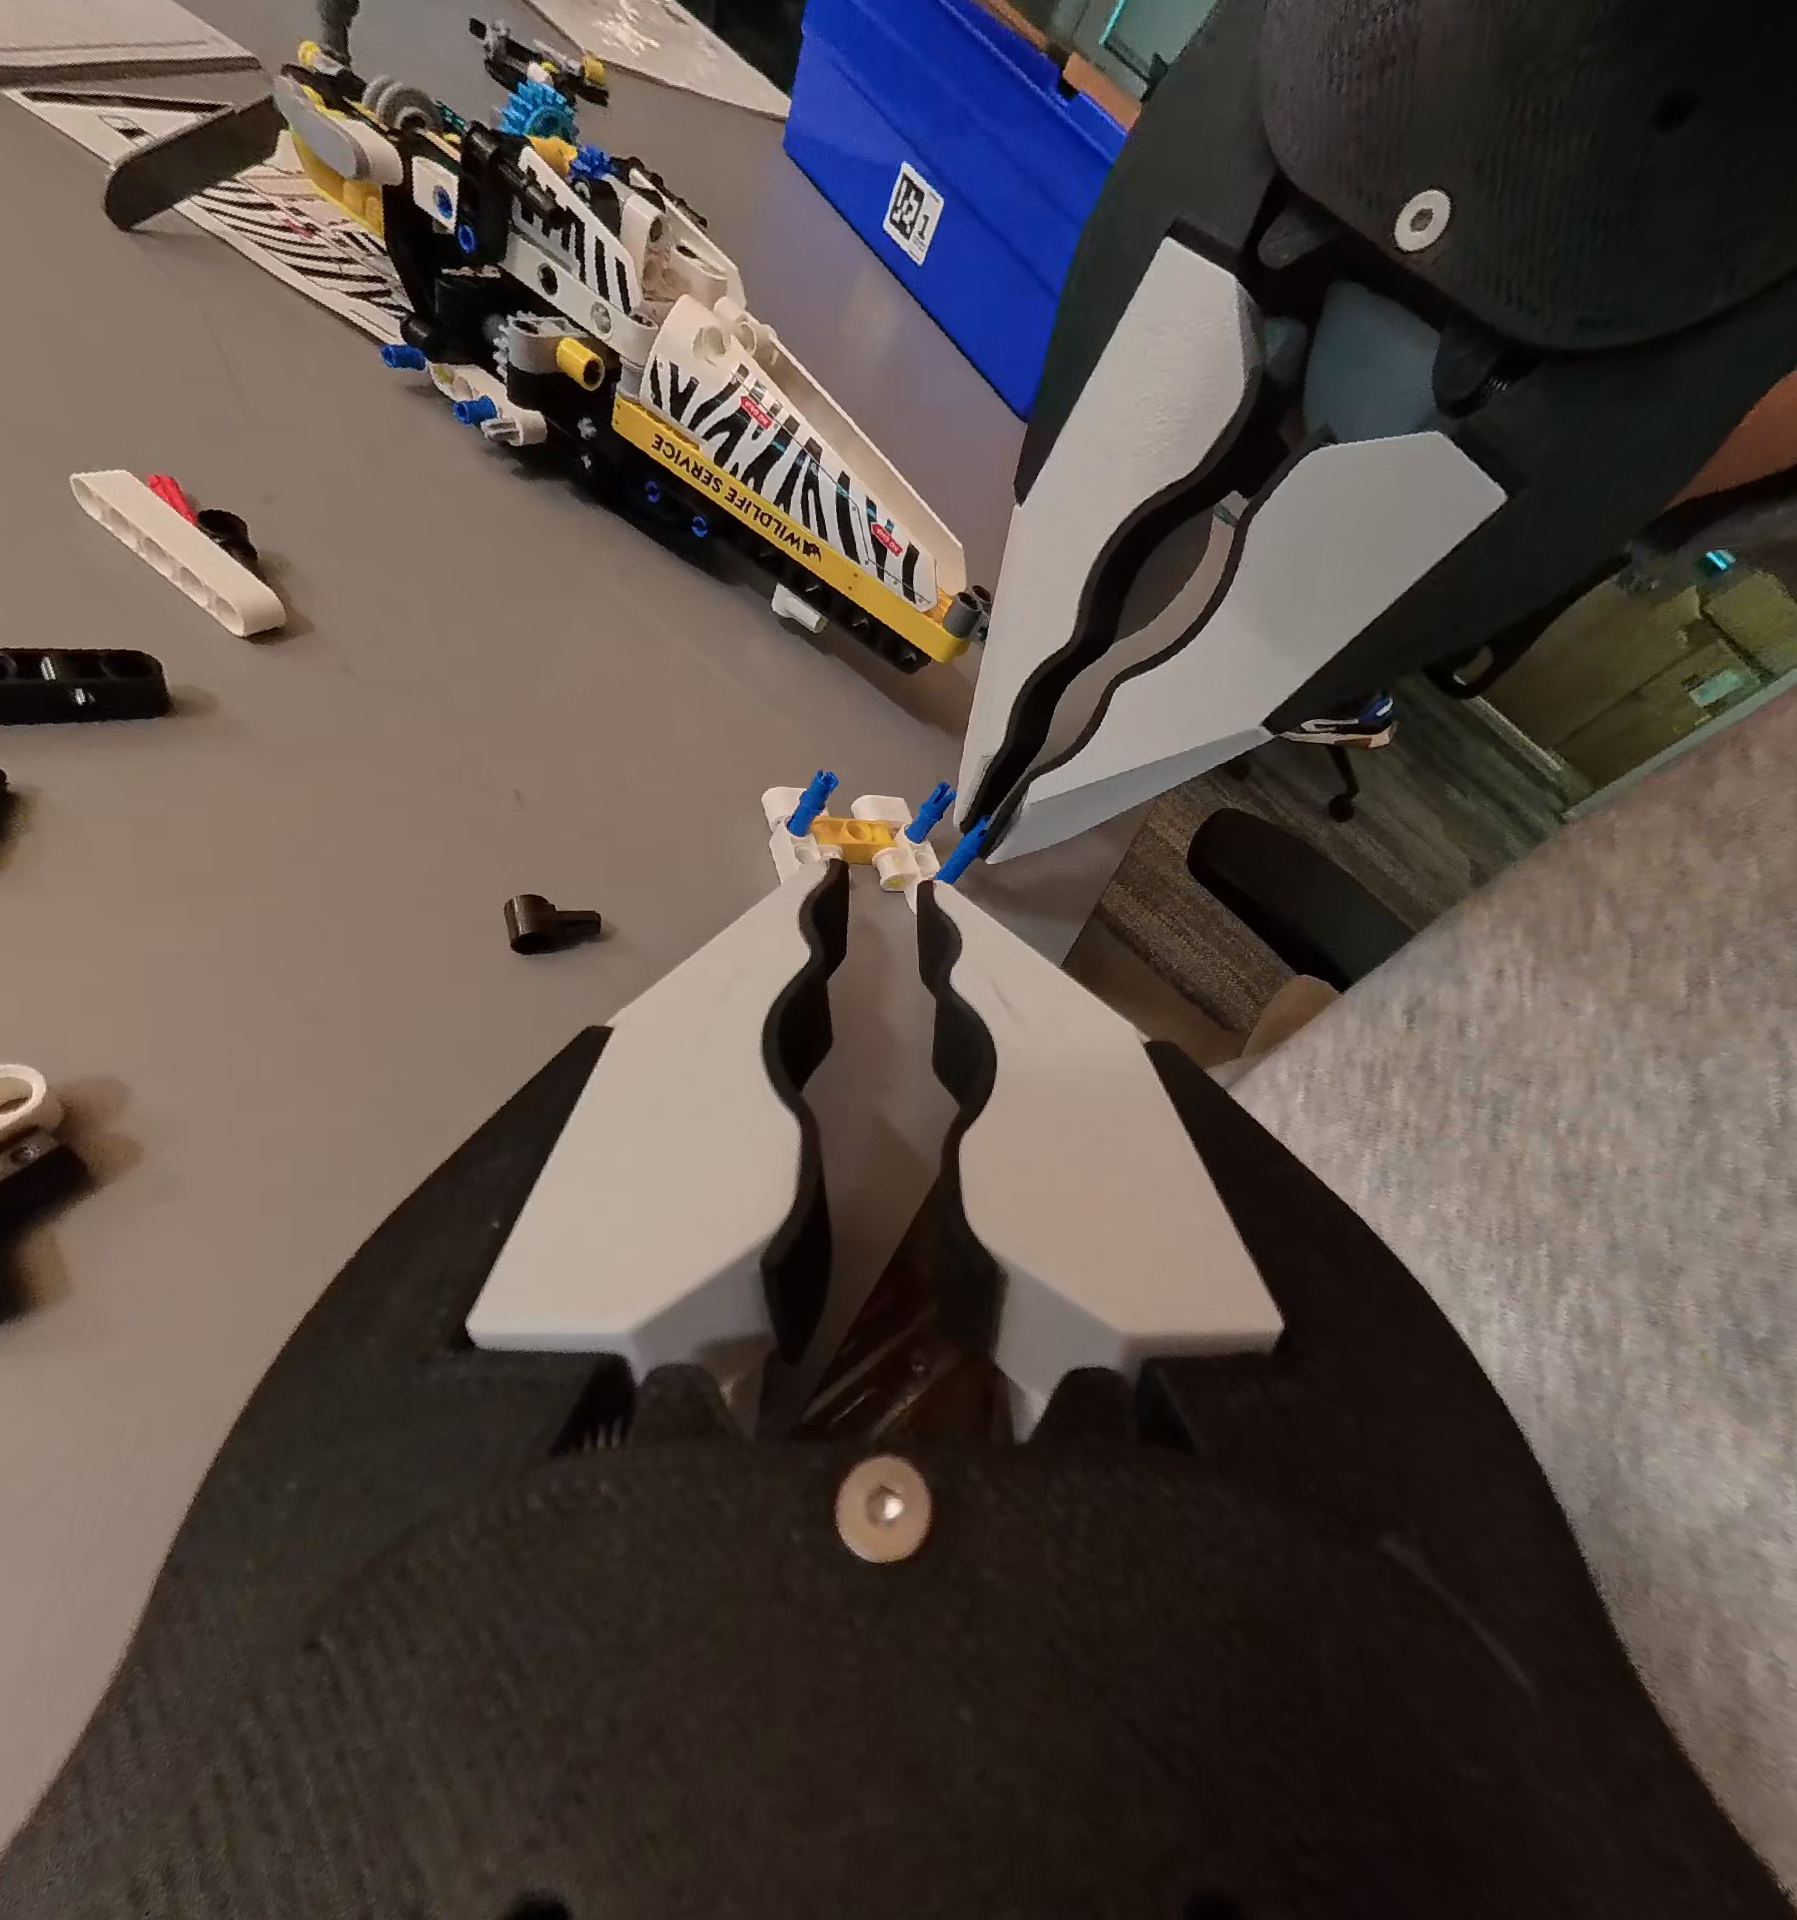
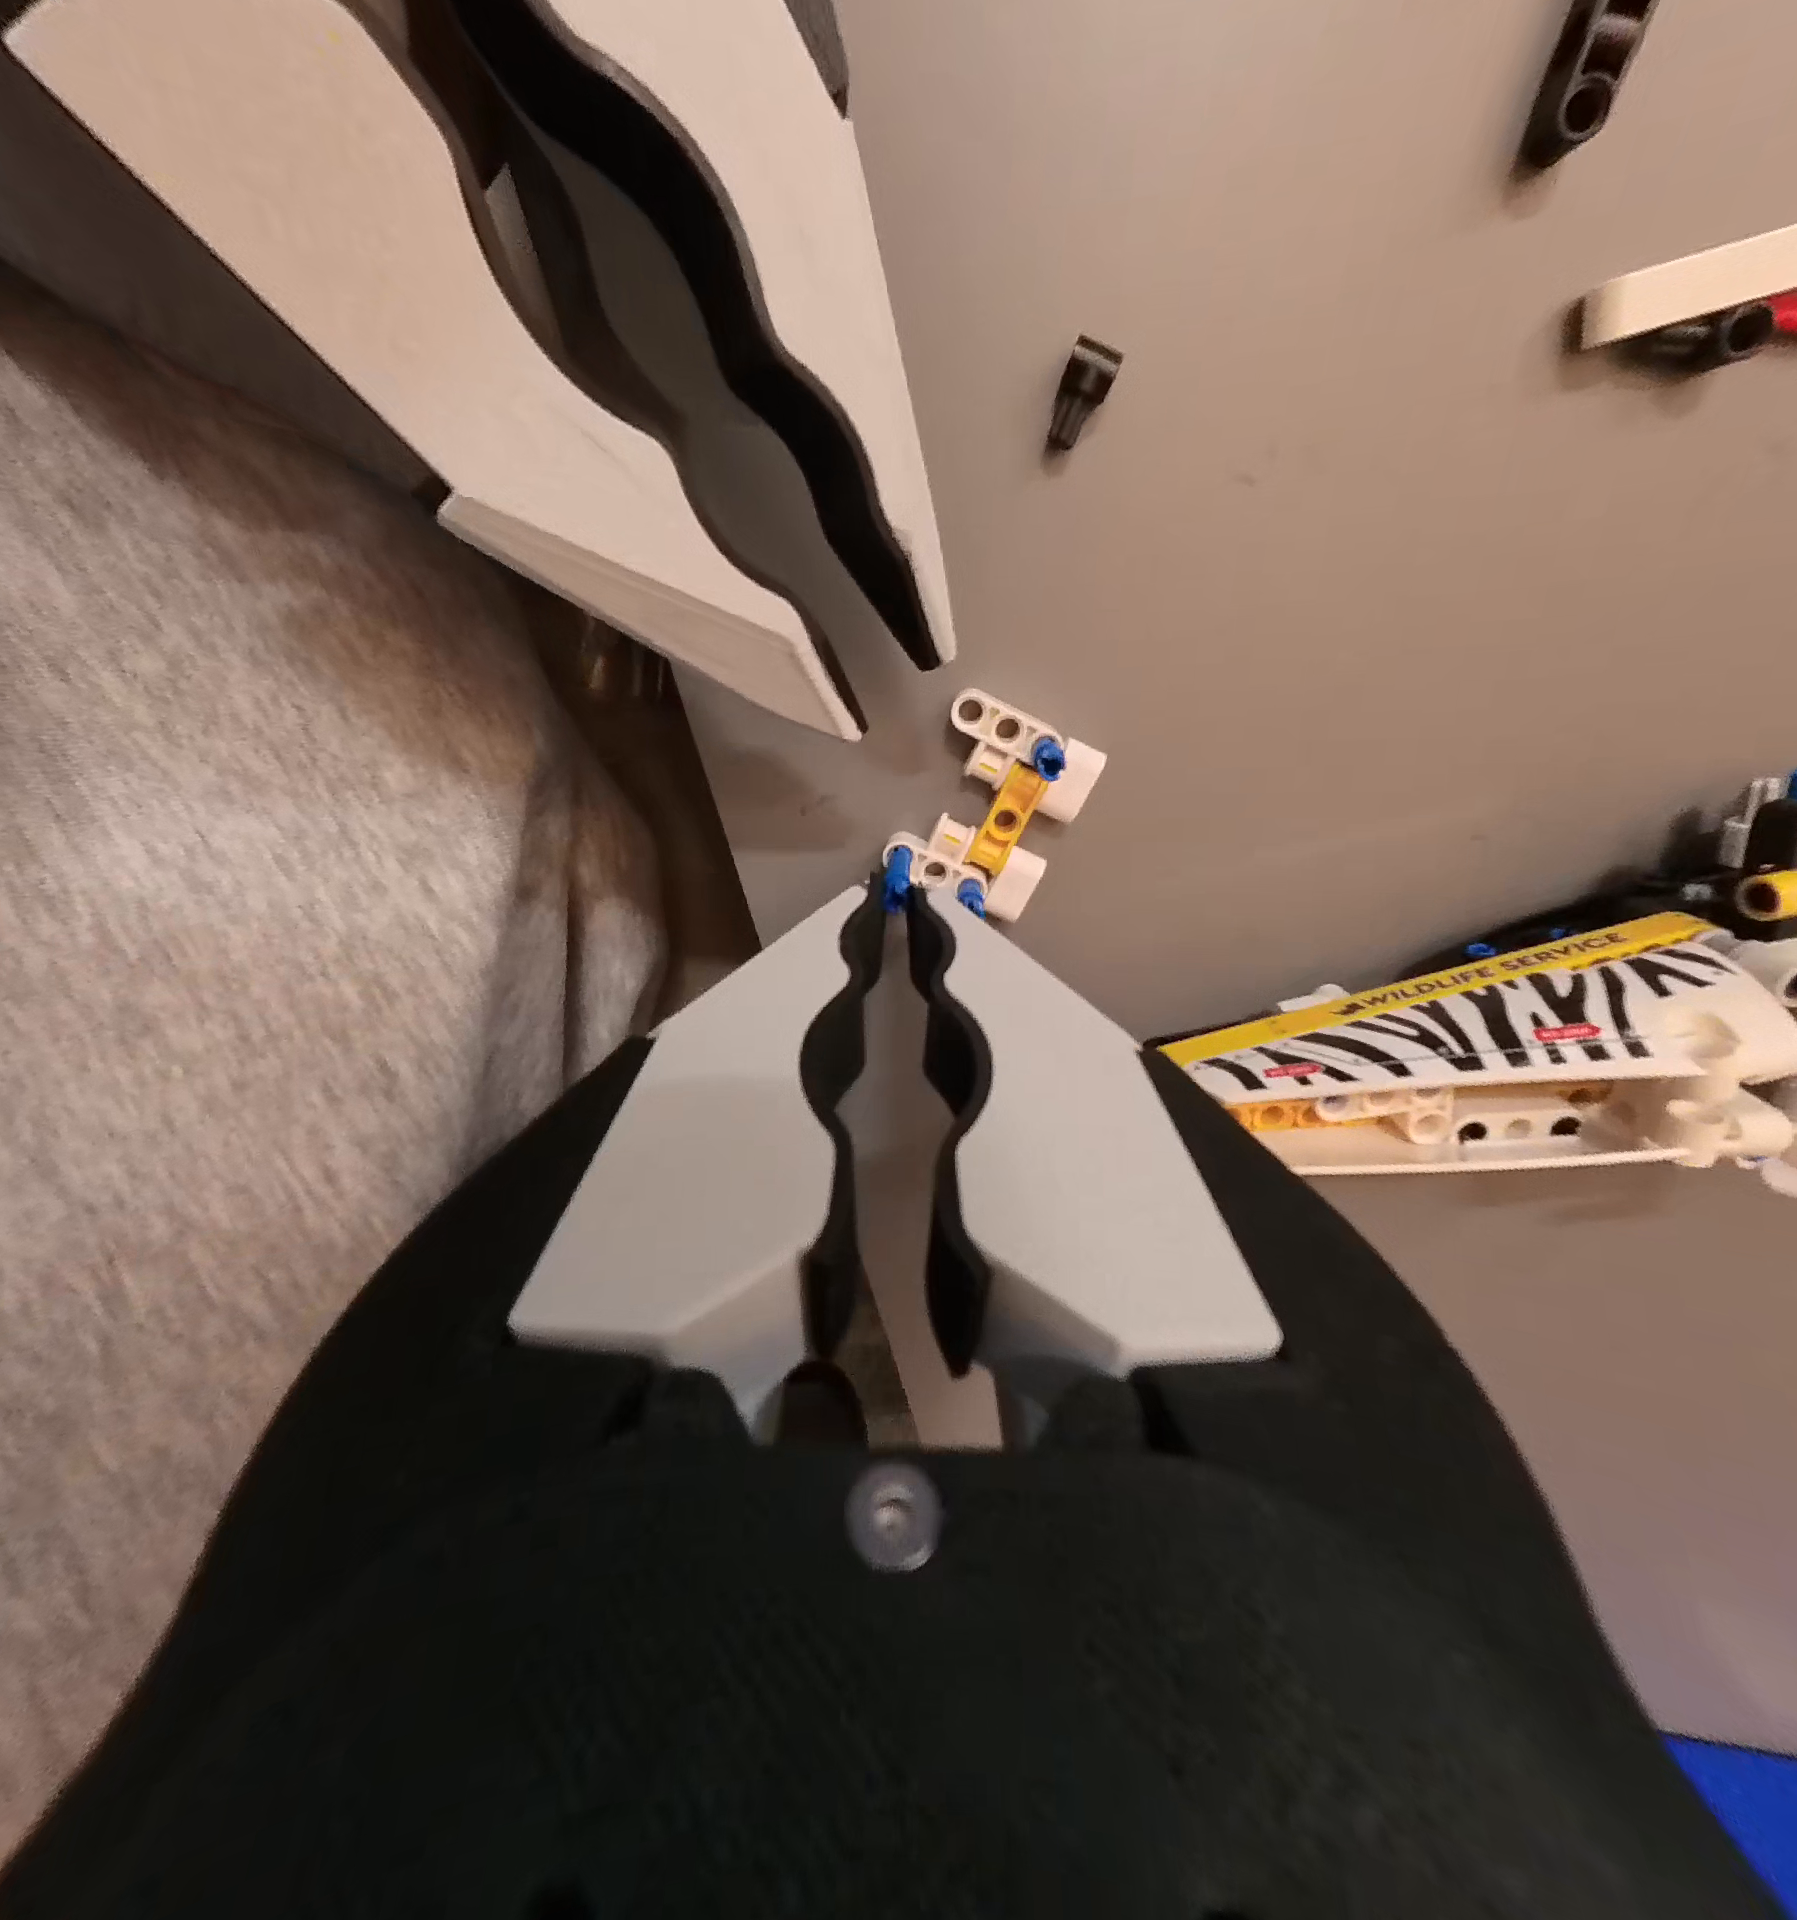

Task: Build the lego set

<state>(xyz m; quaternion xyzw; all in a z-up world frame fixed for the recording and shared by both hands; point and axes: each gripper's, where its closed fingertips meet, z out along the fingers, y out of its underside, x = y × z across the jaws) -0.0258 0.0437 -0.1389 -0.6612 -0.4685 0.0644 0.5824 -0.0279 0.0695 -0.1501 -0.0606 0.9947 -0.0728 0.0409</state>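
Right tool [image 2: 896, 902] pinches blue pin [image 2: 892, 883]; left view hides grip.

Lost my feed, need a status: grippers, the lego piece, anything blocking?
Right gripper shut on blue pin at subassembly corner. Left gripper open, beside it, empty. Nothing in the way.

**Small white-and-yellow sub-assembly at my fingertips**

The small sub-assembly [image 2: 1008, 805] lies flat on the grey surface [image 1: 437, 790]: a short yellow beam [image 2: 1008, 810] joins two white connector blocks, with blue pins standing out of them. My right fingers [image 2: 941, 956] pinch one blue pin [image 2: 894, 868] at its near corner. Farther back lies the half-built helicopter [image 1: 603, 343], long and on its side, with zebra-striped white panels, a yellow band and black frame.
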